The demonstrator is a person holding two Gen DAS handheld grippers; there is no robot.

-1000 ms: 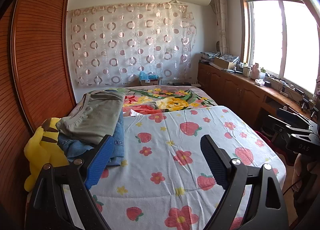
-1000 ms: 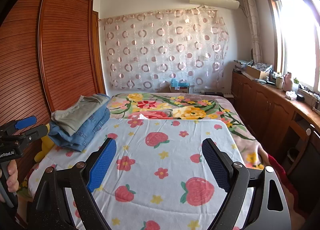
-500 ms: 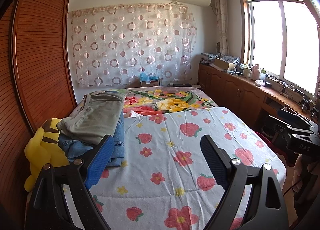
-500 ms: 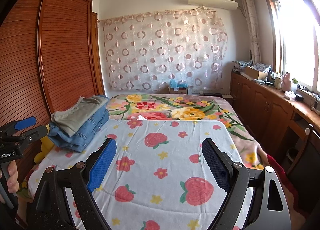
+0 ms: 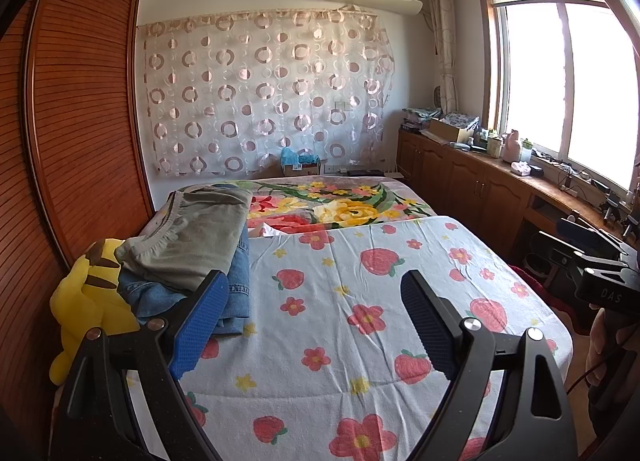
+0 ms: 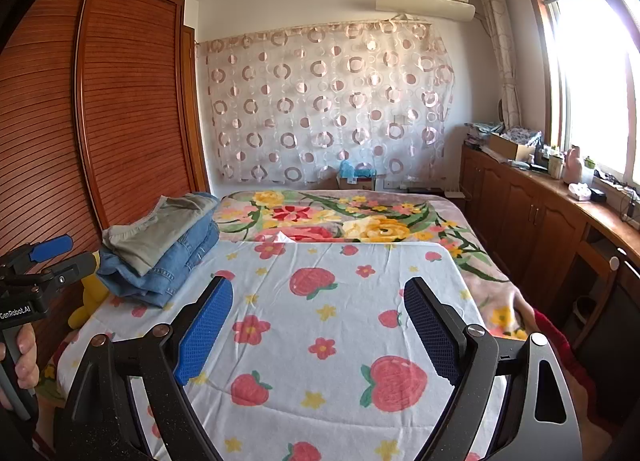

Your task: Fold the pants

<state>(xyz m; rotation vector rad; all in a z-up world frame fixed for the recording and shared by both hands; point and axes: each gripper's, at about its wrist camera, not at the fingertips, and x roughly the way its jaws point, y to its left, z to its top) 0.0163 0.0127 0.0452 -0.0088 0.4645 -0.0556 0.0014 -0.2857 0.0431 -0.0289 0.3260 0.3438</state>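
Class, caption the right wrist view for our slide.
Open right gripper above strawberry-print sheet; stacked pants wait at left.

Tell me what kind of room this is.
A home bedroom, most likely: a bed under a strawberry-print sheet, a slatted wooden wardrobe beside it, and folded pants stacked at the bed's edge.

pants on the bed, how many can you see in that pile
2 can be told apart, stacked at the bed's left edge by the wardrobe: grey-green pants on top, blue jeans underneath. The denim shows several folded layers, so it may be more than one pair.
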